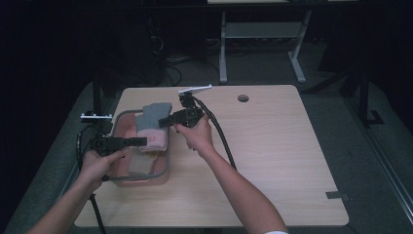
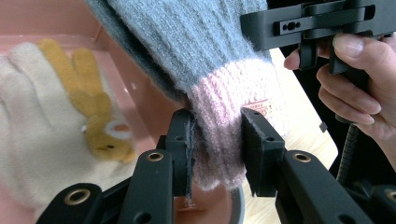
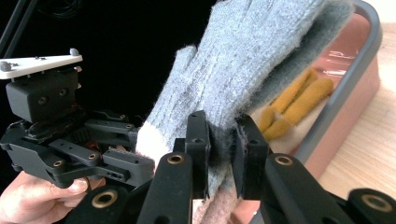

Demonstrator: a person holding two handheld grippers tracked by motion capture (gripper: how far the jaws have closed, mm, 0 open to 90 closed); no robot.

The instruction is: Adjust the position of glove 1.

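A grey knitted glove (image 1: pixel 156 113) with a pink cuff hangs stretched over a pink basin (image 1: pixel 167 166) at the table's left side. My left gripper (image 1: pixel 144 141) is shut on the pink cuff (image 2: pixel 224 116), its jaws (image 2: pixel 217 128) pressing the knit from both sides. My right gripper (image 1: pixel 163 122) is shut on the grey part of the glove (image 3: pixel 243 60), pinched tight between its pads (image 3: pixel 222 137); a darker grey layer lies behind it. Inside the basin (image 2: pixel 140 107) rests a cream glove with yellow fingers (image 2: pixel 88 88), also seen past the held glove (image 3: pixel 299 98).
The basin's grey rim (image 3: pixel 348 79) stands by the wooden table top (image 1: pixel 277 146), which stretches bare to the right. A round hole (image 1: pixel 243 98) sits near the far edge. The right gripper's cable (image 1: pixel 223 139) trails along the forearm. Desk legs (image 1: pixel 223 48) stand beyond.
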